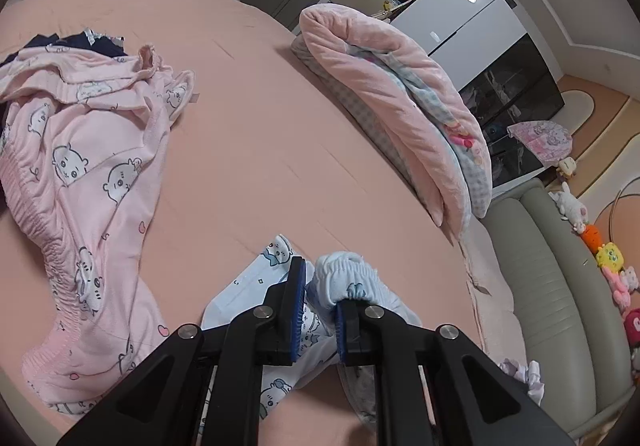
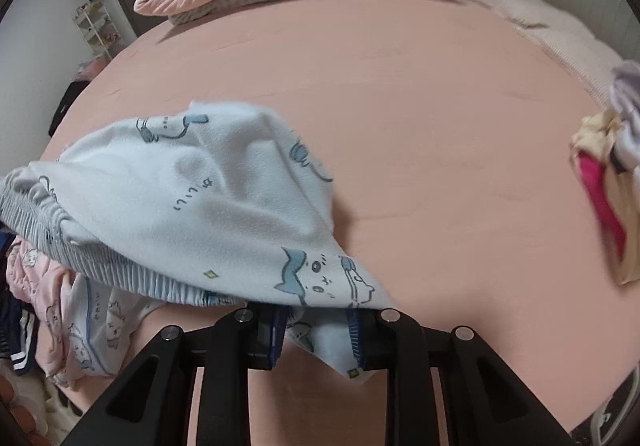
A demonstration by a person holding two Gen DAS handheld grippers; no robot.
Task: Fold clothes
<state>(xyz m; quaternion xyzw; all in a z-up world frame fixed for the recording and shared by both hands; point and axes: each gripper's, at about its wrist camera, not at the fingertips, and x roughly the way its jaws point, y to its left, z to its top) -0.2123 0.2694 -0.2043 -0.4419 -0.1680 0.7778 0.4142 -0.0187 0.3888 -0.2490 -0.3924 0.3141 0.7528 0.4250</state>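
Light blue cartoon-print shorts (image 2: 208, 205) hang over the pink bed, stretched between both grippers. My left gripper (image 1: 320, 306) has its jaws a little apart with the gathered blue elastic waistband (image 1: 348, 278) bunched between them. My right gripper (image 2: 318, 330) has its jaws wide apart; the other end of the shorts drapes over and between them, hiding the fingertips. The waistband also shows at the left in the right wrist view (image 2: 44, 213).
Pink cartoon-print pajamas (image 1: 80, 173) and dark clothes (image 1: 92, 41) lie heaped at the left. A folded pink quilt (image 1: 400, 105) lies toward the padded headboard (image 1: 552, 286). Folded clothes (image 2: 612, 185) sit at the bed's right. Bare pink sheet (image 2: 440, 125) lies ahead.
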